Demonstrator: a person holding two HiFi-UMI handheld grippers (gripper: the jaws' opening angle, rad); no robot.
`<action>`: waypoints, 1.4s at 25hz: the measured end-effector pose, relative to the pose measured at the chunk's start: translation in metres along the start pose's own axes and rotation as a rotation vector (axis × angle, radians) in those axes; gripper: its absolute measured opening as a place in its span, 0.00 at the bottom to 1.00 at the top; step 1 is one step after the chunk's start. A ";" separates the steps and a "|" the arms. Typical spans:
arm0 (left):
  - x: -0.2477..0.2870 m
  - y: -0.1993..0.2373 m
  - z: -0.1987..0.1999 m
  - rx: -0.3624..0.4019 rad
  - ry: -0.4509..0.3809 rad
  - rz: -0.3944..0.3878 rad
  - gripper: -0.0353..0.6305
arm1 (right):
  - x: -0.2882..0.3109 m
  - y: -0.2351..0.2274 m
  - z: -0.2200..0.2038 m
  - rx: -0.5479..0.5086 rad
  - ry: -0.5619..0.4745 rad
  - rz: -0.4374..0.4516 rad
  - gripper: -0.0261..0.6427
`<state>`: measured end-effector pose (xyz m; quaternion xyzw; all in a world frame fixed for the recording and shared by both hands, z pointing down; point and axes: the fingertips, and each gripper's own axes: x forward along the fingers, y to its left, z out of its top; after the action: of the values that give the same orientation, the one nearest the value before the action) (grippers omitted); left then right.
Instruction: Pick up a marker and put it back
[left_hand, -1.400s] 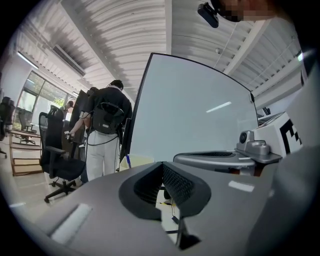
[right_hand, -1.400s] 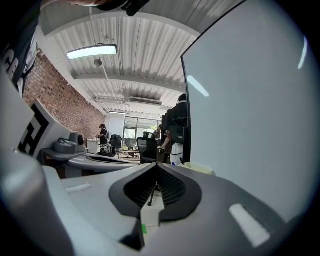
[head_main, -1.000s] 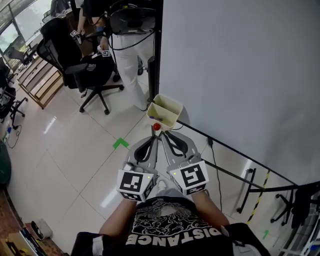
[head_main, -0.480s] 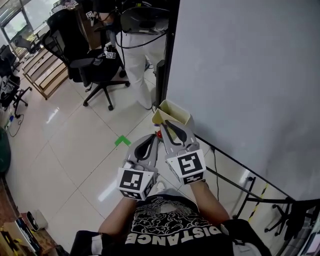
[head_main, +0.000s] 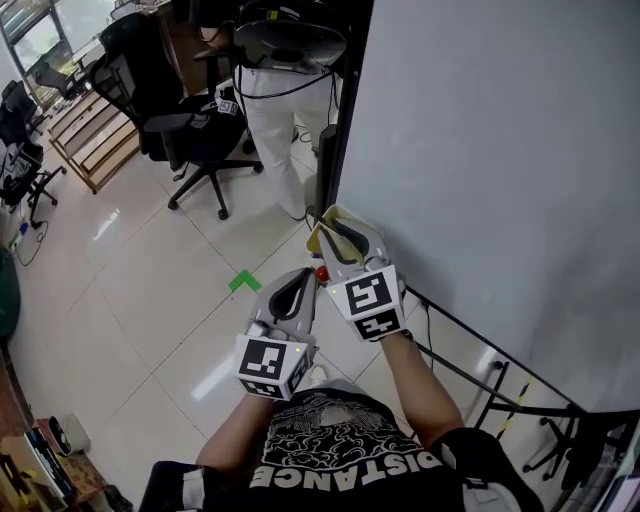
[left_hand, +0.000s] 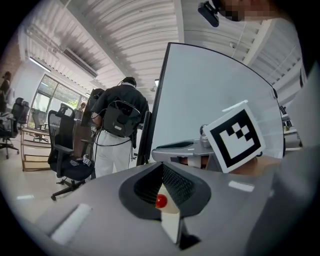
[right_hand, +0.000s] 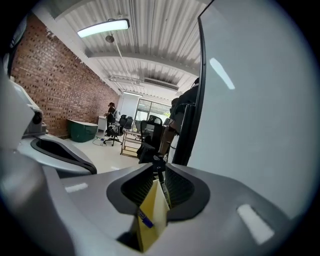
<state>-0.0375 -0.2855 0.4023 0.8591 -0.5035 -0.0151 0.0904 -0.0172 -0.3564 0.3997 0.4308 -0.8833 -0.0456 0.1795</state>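
A pale yellow marker holder (head_main: 318, 236) hangs at the lower left corner of the whiteboard (head_main: 500, 150). My right gripper (head_main: 327, 216) reaches over it, its jaws together with nothing in them. In the right gripper view the holder (right_hand: 152, 215) shows past that gripper (right_hand: 158, 170), with a blue marker (right_hand: 145, 220) lying inside. My left gripper (head_main: 311, 274) stays lower and nearer me, also shut and empty. A red round cap (head_main: 321, 272) sits just past its tips, also visible as the red cap (left_hand: 160, 201) in the left gripper view beyond that gripper (left_hand: 162, 168).
A person in white trousers (head_main: 275, 130) stands just left of the board's edge, beside a black office chair (head_main: 190, 130). The board's black stand rails (head_main: 500, 385) run along the floor at right. A green tape mark (head_main: 243, 283) lies on the tiles.
My right gripper has moved forward and up until it is over the yellow holder. The left gripper has hardly moved. Both stay shut.
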 end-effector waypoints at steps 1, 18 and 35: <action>0.000 0.001 -0.001 -0.001 0.001 0.002 0.06 | 0.003 0.000 -0.002 -0.014 0.022 0.002 0.11; 0.000 0.011 -0.003 -0.021 0.001 0.036 0.06 | 0.039 -0.002 -0.022 -0.179 0.261 0.030 0.13; -0.003 0.012 -0.004 -0.020 0.003 0.034 0.06 | 0.037 -0.006 -0.020 -0.182 0.226 -0.013 0.09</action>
<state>-0.0489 -0.2877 0.4082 0.8496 -0.5175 -0.0171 0.0999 -0.0261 -0.3877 0.4270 0.4209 -0.8468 -0.0779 0.3158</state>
